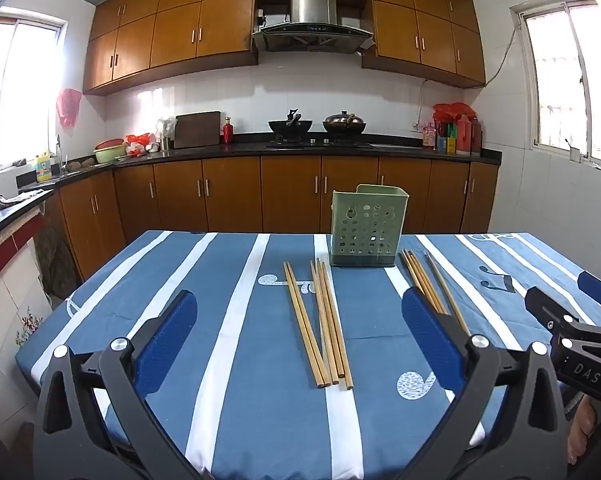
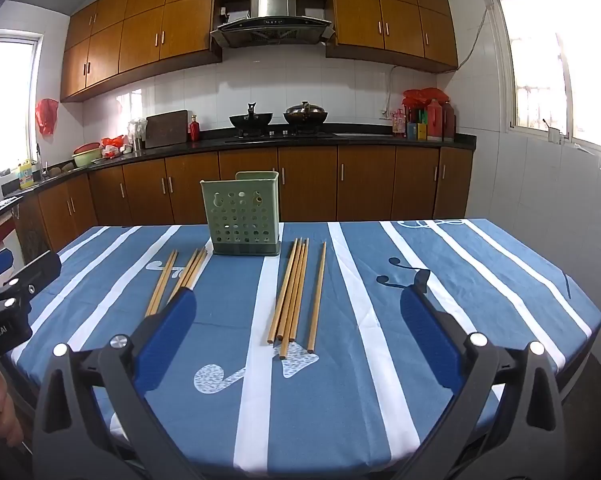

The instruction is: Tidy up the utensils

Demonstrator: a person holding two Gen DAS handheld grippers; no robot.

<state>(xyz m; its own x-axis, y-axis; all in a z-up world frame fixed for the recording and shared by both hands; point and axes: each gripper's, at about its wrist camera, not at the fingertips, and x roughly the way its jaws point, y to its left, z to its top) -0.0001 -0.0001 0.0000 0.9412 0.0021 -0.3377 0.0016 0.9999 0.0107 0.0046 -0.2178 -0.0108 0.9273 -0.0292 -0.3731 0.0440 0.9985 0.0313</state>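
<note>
A pale green perforated utensil holder (image 1: 368, 226) (image 2: 240, 216) stands upright at the far middle of the table. Two groups of wooden chopsticks lie flat in front of it. Several chopsticks (image 1: 320, 320) (image 2: 180, 276) lie to its left, partly hidden behind a finger in the right wrist view. Several more chopsticks (image 1: 432, 288) (image 2: 296, 292) lie to its right. My left gripper (image 1: 300, 300) (image 2: 18, 266) hovers open above the near table edge, facing the left group. My right gripper (image 2: 300, 294) (image 1: 568, 292) is open too, facing the right group. Neither touches anything.
The table (image 1: 180, 264) (image 2: 460, 280) wears a blue cloth with white stripes; its edges fall away left, right and far. Behind it runs a kitchen counter (image 1: 400, 148) with woks (image 1: 290, 124), bottles and wooden cabinets. A hand (image 2: 4, 412) shows at the left.
</note>
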